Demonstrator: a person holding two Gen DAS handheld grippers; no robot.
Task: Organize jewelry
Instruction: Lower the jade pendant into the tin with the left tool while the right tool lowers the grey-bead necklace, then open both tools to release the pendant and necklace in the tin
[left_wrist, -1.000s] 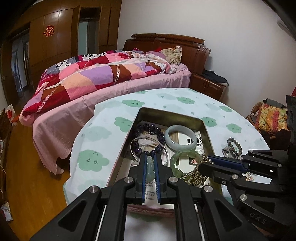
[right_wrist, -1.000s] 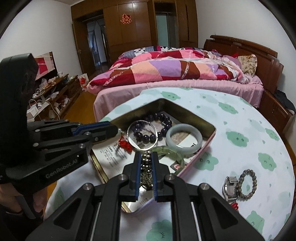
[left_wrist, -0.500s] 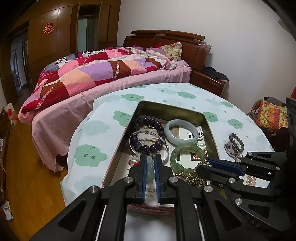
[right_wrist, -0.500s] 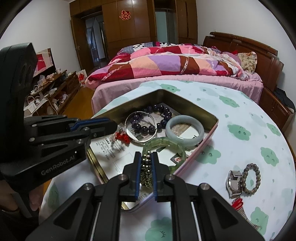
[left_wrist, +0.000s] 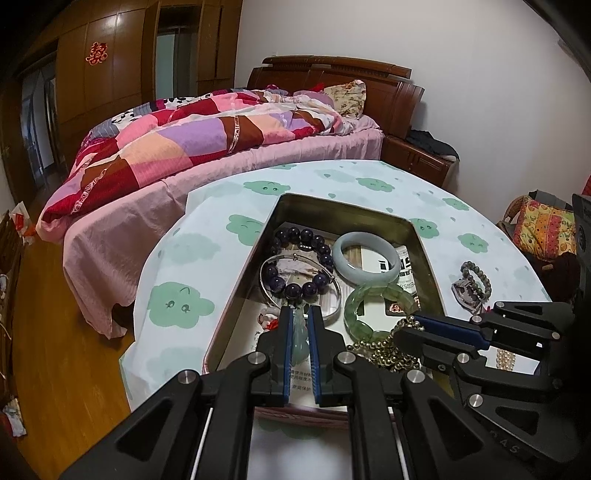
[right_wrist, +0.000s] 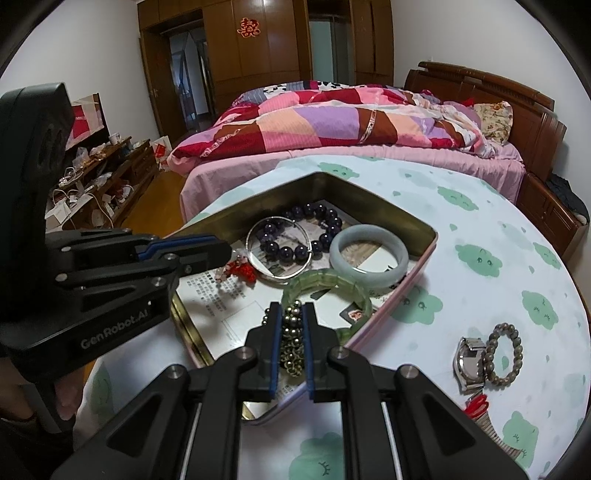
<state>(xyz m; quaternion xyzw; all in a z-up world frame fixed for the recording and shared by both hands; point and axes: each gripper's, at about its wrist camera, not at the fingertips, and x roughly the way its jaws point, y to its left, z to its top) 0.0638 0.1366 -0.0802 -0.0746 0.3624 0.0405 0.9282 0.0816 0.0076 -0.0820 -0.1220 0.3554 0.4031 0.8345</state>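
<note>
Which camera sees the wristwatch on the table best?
The right wrist view. The wristwatch shows its round face, beside the grey bead bracelet. The left wrist view catches it small near the right edge, partly behind the right gripper.

Beyond your round table's cloud-print cloth (left_wrist: 184, 295), a bed (right_wrist: 354, 162) with a pink sheet and a patchwork quilt (left_wrist: 192, 136) fills the far side. Its dark wooden headboard (left_wrist: 332, 70) stands at the far right, with a floral pillow (right_wrist: 493, 114) against it. Brown wardrobes (right_wrist: 280, 40) bearing a red paper cutting (right_wrist: 248, 27) line the far wall. A cluttered low cabinet (right_wrist: 110, 162) sits left.
</note>
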